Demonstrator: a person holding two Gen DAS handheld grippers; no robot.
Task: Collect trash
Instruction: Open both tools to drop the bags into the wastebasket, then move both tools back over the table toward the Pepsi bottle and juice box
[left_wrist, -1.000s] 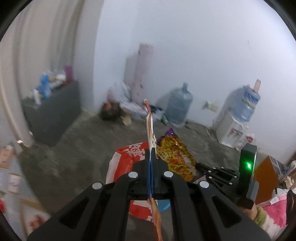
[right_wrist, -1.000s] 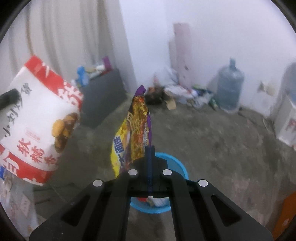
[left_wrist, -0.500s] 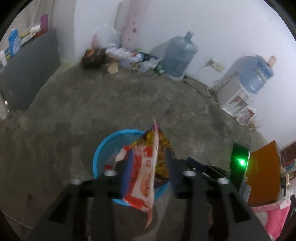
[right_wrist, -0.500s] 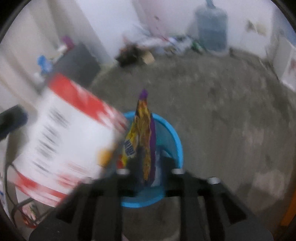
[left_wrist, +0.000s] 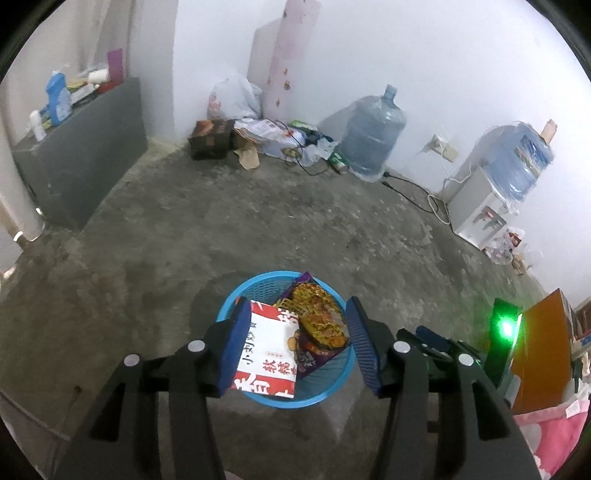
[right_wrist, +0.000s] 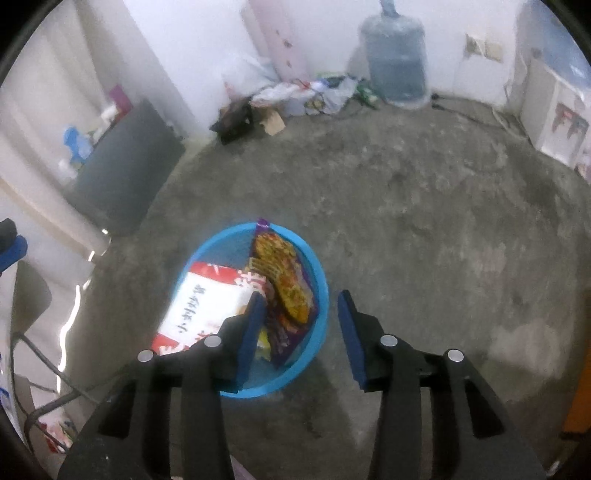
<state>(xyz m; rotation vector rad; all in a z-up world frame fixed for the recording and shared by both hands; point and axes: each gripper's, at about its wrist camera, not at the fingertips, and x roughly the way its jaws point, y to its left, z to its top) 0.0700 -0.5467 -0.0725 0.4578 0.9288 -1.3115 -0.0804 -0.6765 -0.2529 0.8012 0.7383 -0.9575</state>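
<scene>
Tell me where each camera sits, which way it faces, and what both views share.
Left wrist: sits on the left tool, looking down along its opening fingers at the blue basket; the right tool shows beside it.
Right wrist: sits on the right tool, angled down at the basket; its own opening fingers show.
Shared: basket, red-white bag, yellow-purple bag, water jug.

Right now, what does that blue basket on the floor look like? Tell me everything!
The blue basket is round, looks like plastic, and has a mesh-patterned wall and a smooth rim. It stands upright on the grey concrete floor, open at the top. Two snack bags lie inside it: a red and white bag and a yellow and purple bag leaning beside it, its tip poking above the rim. Neither gripper touches the basket.
</scene>
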